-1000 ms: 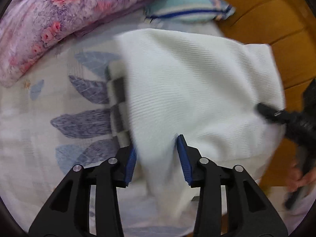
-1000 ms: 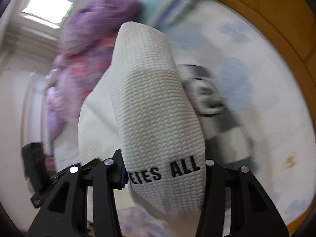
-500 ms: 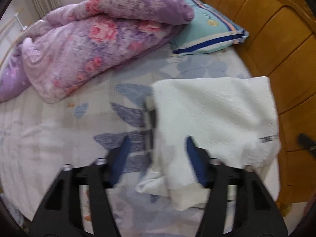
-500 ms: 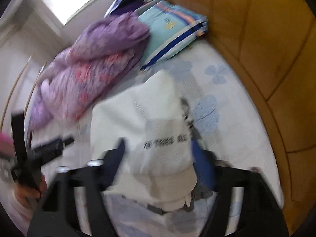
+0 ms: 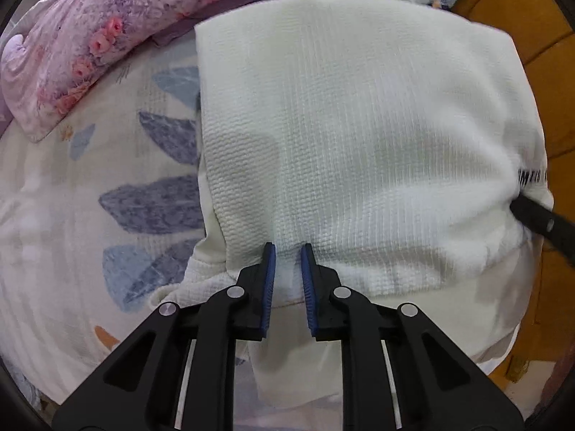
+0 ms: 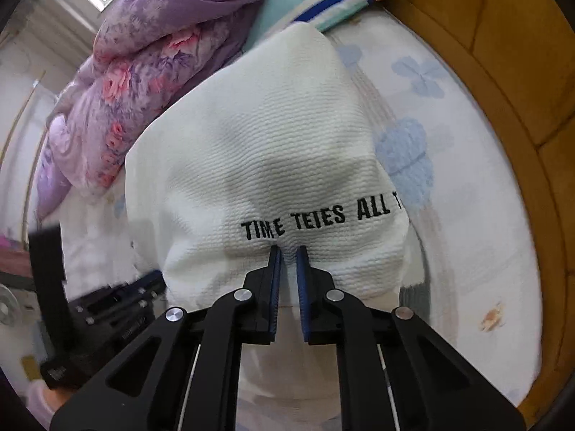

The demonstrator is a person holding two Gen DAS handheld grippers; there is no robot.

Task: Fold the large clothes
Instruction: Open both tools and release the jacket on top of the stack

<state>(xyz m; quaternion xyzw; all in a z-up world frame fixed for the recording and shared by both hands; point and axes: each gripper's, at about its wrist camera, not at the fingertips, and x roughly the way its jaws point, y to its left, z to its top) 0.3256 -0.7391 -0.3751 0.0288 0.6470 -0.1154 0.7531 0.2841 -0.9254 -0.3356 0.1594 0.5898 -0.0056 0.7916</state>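
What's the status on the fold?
Left gripper and right gripper just closed, fingers pinching white sweater. Near edge bunched on bed. Nothing blocking.

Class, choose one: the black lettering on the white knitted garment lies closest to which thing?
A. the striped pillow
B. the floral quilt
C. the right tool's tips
C: the lettering on the white knitted garment runs just above the right tool.

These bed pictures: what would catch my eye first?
A white knitted garment with black lettering lies folded mid-bed, its near edge pinched by the left hand-held gripper and right hand-held gripper, whose jaws have just been closing. Behind it lies a purple floral quilt.
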